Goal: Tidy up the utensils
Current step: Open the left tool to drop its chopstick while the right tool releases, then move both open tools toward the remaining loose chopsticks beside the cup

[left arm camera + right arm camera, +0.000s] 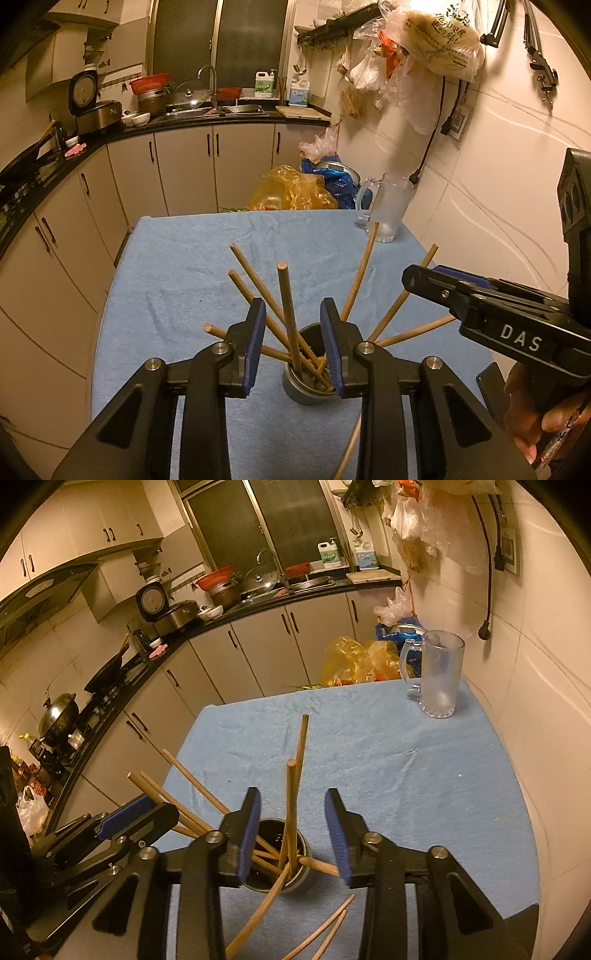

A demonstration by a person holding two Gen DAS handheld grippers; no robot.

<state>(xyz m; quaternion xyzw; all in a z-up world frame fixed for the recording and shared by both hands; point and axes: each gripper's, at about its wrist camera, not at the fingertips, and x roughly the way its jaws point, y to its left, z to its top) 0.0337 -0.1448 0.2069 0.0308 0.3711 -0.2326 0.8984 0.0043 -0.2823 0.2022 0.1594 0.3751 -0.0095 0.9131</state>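
A small metal holder cup (308, 393) (297, 884) stands on the blue towel (177, 266) with several wooden chopsticks (255, 280) fanned out of it. My left gripper (293, 309) hovers over the cup, open; one upright chopstick (286, 295) rises between its blue pads without being pressed. My right gripper (293, 797) is also open above the cup, and an upright chopstick (291, 794) stands free in its gap. Each gripper shows in the other's view, the right (410, 275) and the left (147, 808). Two chopsticks (328, 928) lie loose on the towel near the cup.
A frosted glass mug (389, 212) (439, 675) stands at the towel's far right corner by the tiled wall. Plastic bags (295, 188) sit beyond the table's far edge. Kitchen cabinets and a counter run along the left. A hand (535, 413) holds the right gripper.
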